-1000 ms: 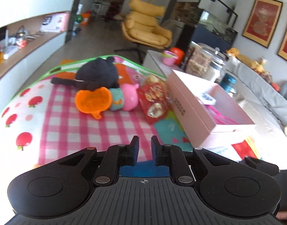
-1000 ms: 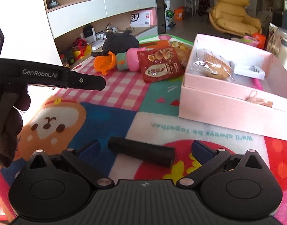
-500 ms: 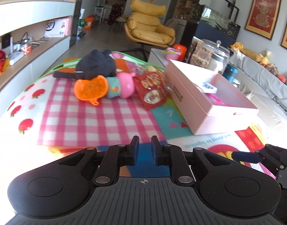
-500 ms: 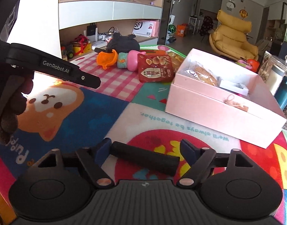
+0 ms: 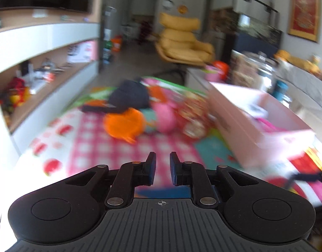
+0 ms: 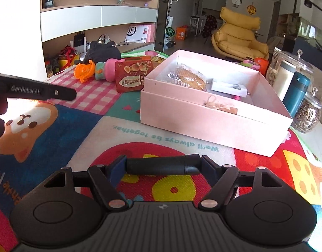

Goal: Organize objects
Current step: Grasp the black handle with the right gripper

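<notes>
My right gripper [image 6: 163, 164] is shut on a black cylinder [image 6: 161, 164], held end to end between its fingers above the play mat [image 6: 182, 142]. An open pink box [image 6: 213, 113] lies ahead of it, with a wrapped pastry [image 6: 188, 77] and a white packet [image 6: 228, 88] inside. My left gripper [image 5: 162, 169] is nearly closed and empty, in a blurred view. Beyond it lie an orange toy [image 5: 123, 126], a pink toy [image 5: 165, 115], a black plush [image 5: 129, 98] and a red snack bag [image 5: 192, 115]. The pink box [image 5: 245, 126] is at its right.
Glass jars [image 6: 308, 115] and a teal bottle [image 6: 296, 94] stand right of the box. Low shelving [image 6: 98, 37] with clutter runs along the left. A yellow armchair [image 6: 238, 35] stands at the back. The left gripper's body [image 6: 39, 90] juts in from the left.
My right gripper has closed on the black cylinder and lifted it off the mat. The left gripper has moved quickly, and its view is now blurred.
</notes>
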